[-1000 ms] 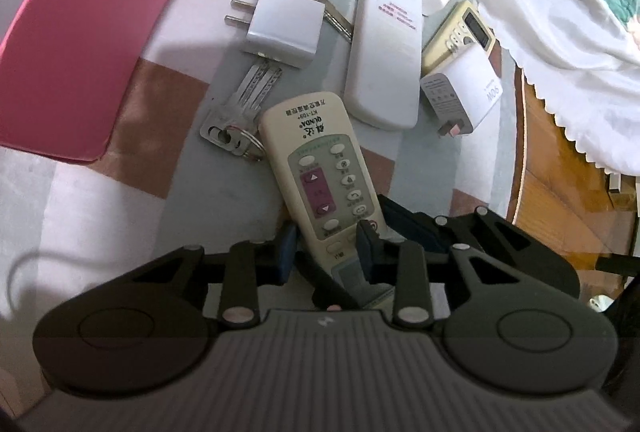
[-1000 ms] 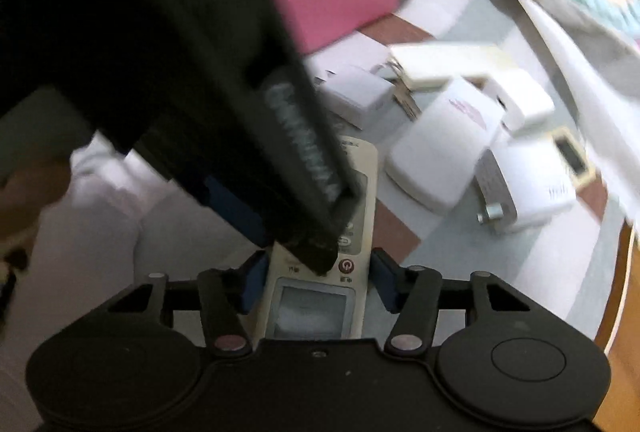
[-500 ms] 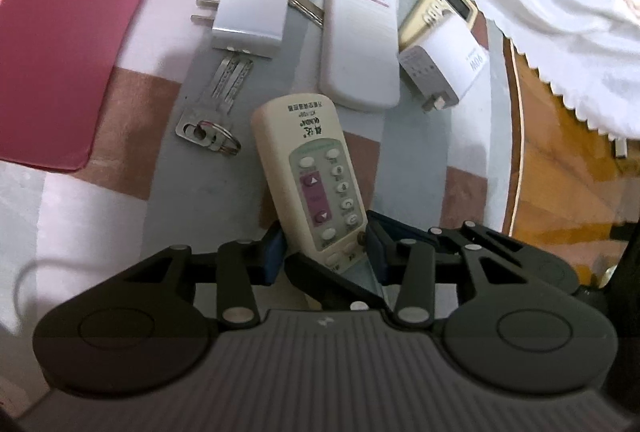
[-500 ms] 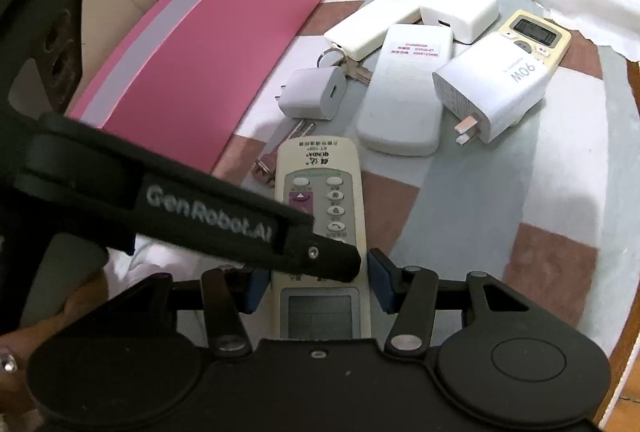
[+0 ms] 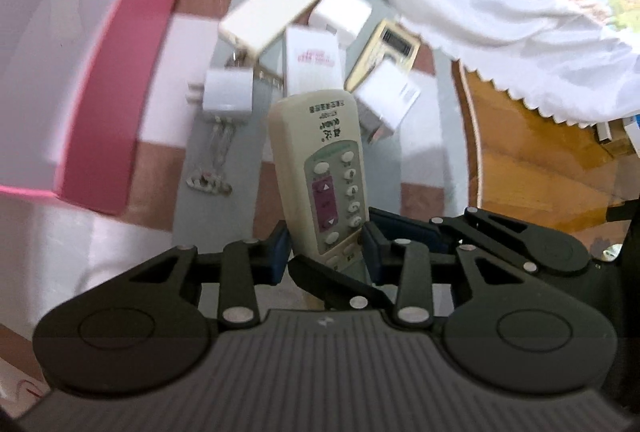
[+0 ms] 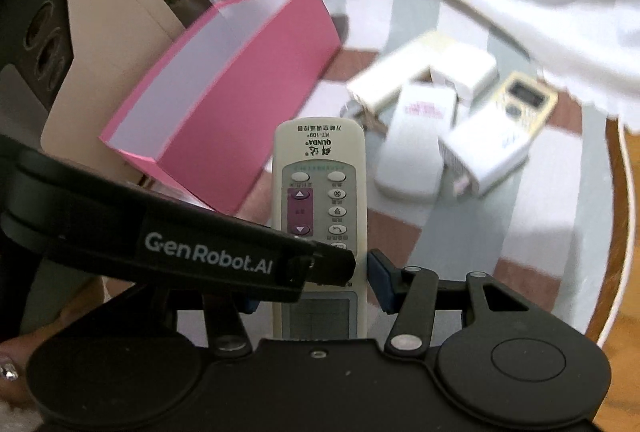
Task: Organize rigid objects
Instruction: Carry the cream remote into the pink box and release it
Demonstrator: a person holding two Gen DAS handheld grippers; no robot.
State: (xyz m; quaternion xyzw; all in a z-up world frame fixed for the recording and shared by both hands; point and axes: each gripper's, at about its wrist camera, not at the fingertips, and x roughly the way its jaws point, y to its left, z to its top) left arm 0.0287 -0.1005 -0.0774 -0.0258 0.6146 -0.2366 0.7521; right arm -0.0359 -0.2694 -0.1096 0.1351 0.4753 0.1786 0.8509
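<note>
A cream remote control (image 5: 320, 167) (image 6: 318, 191) with a purple button panel is held up off the table, its display end down between both grippers. My left gripper (image 5: 325, 252) and my right gripper (image 6: 312, 282) both close on its lower part. The left gripper's finger (image 6: 224, 252) crosses the right wrist view in front of the remote. The open pink box (image 5: 100, 71) (image 6: 224, 79) stands to the left.
On the checked cloth lie a white plug adapter (image 5: 228, 93), keys (image 5: 212, 167), a white remote (image 5: 314, 63), a cream case (image 5: 276, 11), a 90W charger (image 6: 488, 151) and a yellow timer (image 6: 524, 103). A white cloth hangs at the right over the round table's wooden edge (image 5: 468, 135).
The remote has been lifted off the table and tilted upright. Both grippers rose with it, and the pink box's open inside came into view.
</note>
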